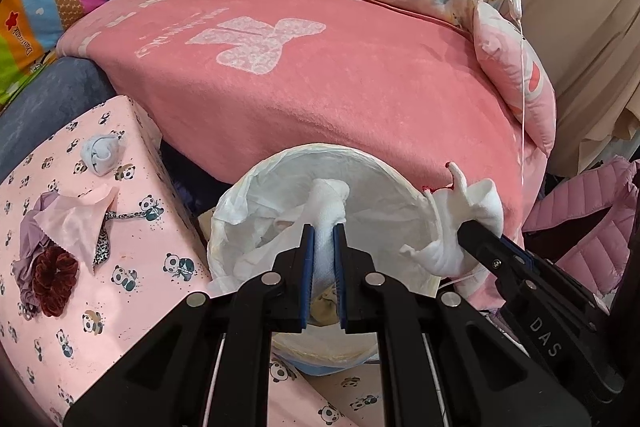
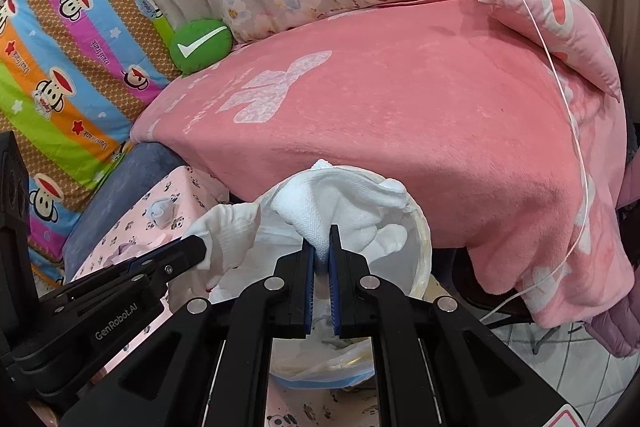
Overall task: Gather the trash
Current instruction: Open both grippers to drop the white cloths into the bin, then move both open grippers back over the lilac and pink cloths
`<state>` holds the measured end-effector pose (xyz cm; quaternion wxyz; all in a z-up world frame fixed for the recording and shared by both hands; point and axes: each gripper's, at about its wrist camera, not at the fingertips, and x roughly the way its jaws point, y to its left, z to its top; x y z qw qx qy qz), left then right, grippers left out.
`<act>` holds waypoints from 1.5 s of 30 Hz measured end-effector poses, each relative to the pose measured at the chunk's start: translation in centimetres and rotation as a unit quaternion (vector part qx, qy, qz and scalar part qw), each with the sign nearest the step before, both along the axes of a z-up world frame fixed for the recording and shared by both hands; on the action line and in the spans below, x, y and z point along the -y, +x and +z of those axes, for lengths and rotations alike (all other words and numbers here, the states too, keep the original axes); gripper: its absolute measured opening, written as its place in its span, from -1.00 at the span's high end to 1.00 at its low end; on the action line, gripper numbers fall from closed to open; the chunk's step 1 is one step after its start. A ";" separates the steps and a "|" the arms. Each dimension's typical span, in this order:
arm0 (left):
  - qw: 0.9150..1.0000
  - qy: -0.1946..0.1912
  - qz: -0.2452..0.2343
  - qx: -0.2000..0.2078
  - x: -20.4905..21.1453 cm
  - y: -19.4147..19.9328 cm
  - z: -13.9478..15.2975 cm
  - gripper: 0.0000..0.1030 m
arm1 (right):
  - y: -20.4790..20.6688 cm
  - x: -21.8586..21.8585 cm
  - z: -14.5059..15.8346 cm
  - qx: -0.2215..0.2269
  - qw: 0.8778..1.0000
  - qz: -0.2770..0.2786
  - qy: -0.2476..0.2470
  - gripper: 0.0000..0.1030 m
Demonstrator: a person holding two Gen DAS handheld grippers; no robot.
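Each hand-held gripper, left (image 1: 324, 251) and right (image 2: 321, 251), is clenched on a soft, light white cloth (image 1: 330, 203) above the lined bin (image 1: 360, 163), which pinches easily at any fold.

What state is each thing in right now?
Left gripper: fingers shut on white glove.
Right gripper: fingers shut on second white glove.
White glove: held over bin.
Second white glove: held over bin.
Bin: open, bag-lined.
Blue sock: balled, on panda cloth.

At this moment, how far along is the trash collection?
Midway. Both hand-held grippers hold white cloth wads over the lined bin: left hand-held gripper and right hand-held gripper, neither released. Some waste already lies inside. Still on the panda-print surface: blue wad, pink tissue, scrunchie.
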<state>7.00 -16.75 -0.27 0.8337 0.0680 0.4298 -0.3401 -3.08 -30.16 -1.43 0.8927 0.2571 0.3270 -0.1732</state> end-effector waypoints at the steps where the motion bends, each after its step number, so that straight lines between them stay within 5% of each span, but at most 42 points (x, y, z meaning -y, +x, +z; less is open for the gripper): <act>1: 1.000 -0.002 -0.001 -0.004 0.1 0.1 -0.1 0.81 | 0.0 0.1 0.0 -0.001 1.000 0.000 -0.001 0.85; 21: 1.000 0.001 0.014 -0.028 -0.2 2.7 -1.6 0.74 | 3.4 -0.2 -1.2 -0.016 1.000 0.021 0.001 0.82; 22: 0.999 0.001 0.017 -0.027 -0.3 2.8 -1.6 0.72 | 3.5 -0.3 -1.2 -0.016 1.000 0.022 -0.001 0.77; 27: 0.999 0.000 0.038 -0.016 -1.3 3.1 -1.2 -0.02 | 3.9 -0.8 -0.9 -0.014 1.000 0.022 -0.010 0.63; 35: 0.999 -0.006 0.053 -0.007 -2.9 3.3 -0.4 -0.04 | 3.9 -1.8 -0.1 -0.007 1.000 0.025 -0.016 0.30; 45: 0.995 -0.009 0.096 0.002 -7.0 3.3 0.2 -0.16 | 4.3 -4.6 0.7 -0.001 0.999 0.051 -0.016 0.20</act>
